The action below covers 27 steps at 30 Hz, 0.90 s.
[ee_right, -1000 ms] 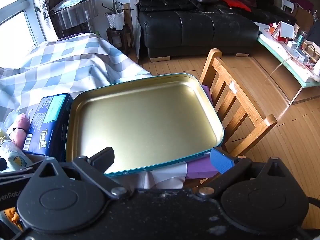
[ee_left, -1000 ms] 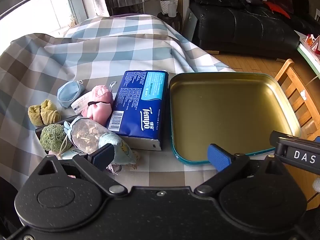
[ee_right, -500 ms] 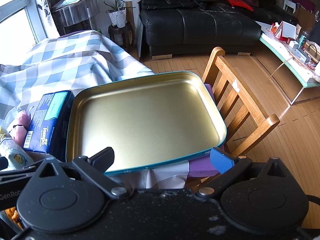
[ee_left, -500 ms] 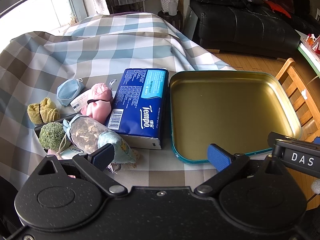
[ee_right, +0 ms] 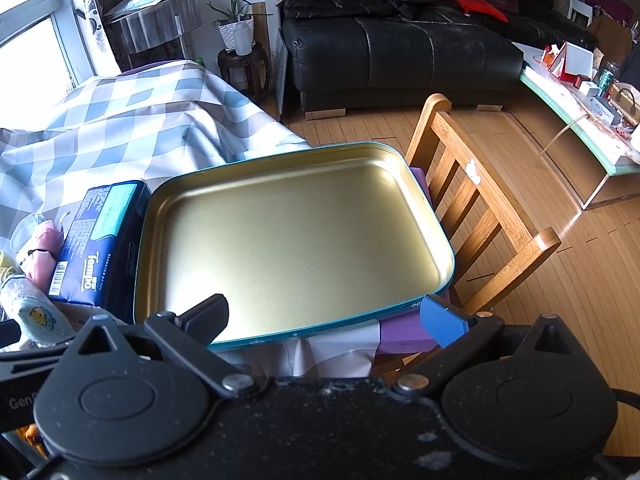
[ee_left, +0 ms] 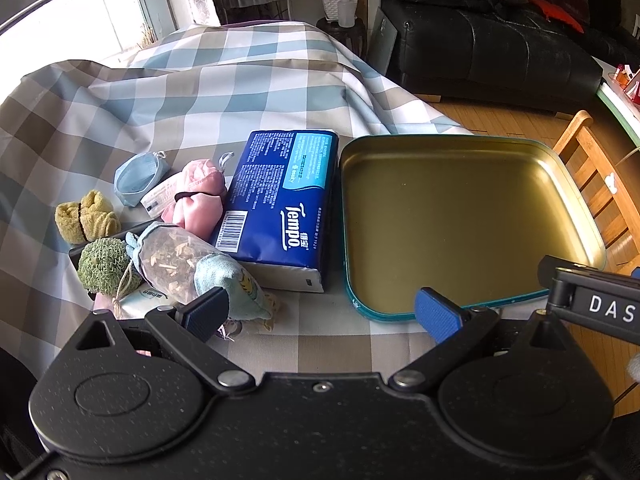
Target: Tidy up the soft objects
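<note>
A: Left gripper, jaws spread wide, nothing between them. It hangs above the near edge of the checked tablecloth, between the heap of soft things and the tray.

B: Right gripper?

A: Also spread wide and empty, over the near rim of the shallow gold-lined metal tray with teal rim. Tray is bare.

B: Where are the soft things?

A: All left of the tray. Blue plastic-wrapped Tempo tissue pack lies flat, just beside the tray's left wall. Touching its left side, a pink cloth bundle tied with a dark band. Nearer, a clear-and-pale-blue sachet filled with dried chips, a green knitted scrubber ball, an olive rolled towel, and a light blue fabric pouch.

B: Handling?

A: My read: all light and compressible. The tissue pack has slick film and gives under pressure; take it across its short width near the middle. The sachet likely sags, so pinch its gathered neck.
</note>
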Each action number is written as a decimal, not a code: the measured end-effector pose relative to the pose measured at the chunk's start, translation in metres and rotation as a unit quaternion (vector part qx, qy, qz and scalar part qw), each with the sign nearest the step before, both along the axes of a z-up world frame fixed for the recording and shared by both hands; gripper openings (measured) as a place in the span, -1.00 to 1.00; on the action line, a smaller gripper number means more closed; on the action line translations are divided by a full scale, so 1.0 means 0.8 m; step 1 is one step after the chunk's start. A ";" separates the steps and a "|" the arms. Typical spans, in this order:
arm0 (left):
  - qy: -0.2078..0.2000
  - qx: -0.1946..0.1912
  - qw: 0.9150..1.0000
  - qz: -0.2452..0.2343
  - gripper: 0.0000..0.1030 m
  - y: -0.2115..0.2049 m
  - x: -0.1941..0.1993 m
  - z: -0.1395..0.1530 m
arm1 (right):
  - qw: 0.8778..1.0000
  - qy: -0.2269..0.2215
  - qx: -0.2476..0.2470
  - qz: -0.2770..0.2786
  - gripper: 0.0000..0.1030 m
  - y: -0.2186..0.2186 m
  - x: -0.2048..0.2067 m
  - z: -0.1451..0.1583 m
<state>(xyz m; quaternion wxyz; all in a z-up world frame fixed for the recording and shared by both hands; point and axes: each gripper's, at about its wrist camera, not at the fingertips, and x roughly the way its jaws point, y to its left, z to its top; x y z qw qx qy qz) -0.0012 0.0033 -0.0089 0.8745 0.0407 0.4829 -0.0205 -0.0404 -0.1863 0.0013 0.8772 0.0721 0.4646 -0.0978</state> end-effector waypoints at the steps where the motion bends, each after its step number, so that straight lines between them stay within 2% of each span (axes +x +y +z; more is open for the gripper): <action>1: 0.000 0.000 1.000 0.000 0.88 0.000 0.000 0.000 | 1.000 0.000 0.000 0.000 0.99 0.000 0.000 0.000; 27: 0.002 0.000 1.000 -0.007 0.88 0.002 -0.009 0.004 | 1.000 0.001 -0.005 0.004 0.99 0.008 0.004 0.001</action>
